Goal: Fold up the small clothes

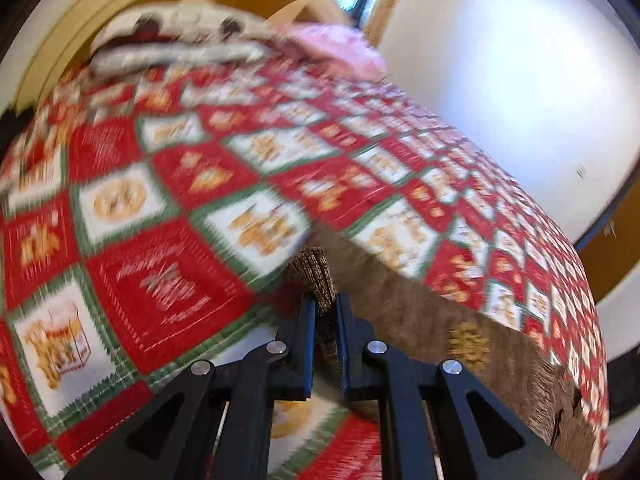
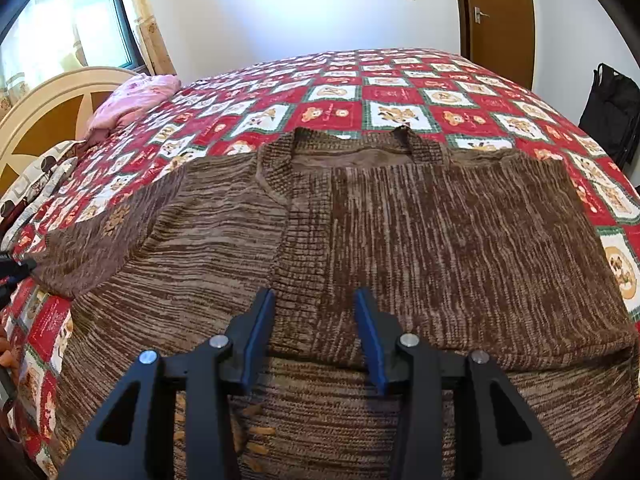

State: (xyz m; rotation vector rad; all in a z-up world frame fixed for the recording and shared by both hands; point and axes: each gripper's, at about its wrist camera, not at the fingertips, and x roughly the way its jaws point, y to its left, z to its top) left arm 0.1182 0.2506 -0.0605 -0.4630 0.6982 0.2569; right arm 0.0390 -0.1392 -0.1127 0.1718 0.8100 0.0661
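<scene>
A brown knitted sweater [image 2: 400, 232] lies flat on the bed, collar at the far side, its right half folded inward. My right gripper [image 2: 314, 304] is open just above the sweater's middle, touching nothing. My left gripper [image 1: 326, 308] is shut on the ribbed cuff of the sweater's left sleeve [image 1: 316, 276] and holds it lifted off the bed; the sleeve [image 1: 460, 328] hangs to the right. The left gripper's tip also shows in the right wrist view [image 2: 16, 268] at the end of the sleeve [image 2: 92, 256]. The left wrist view is blurred by motion.
The bed has a red, white and green patchwork quilt [image 2: 400, 96]. A pink cloth [image 2: 132, 100] and a patterned pillow [image 2: 40, 176] lie by the cream headboard [image 2: 52, 108]. A brown door [image 2: 496, 12] and a black bag [image 2: 612, 116] stand at the right.
</scene>
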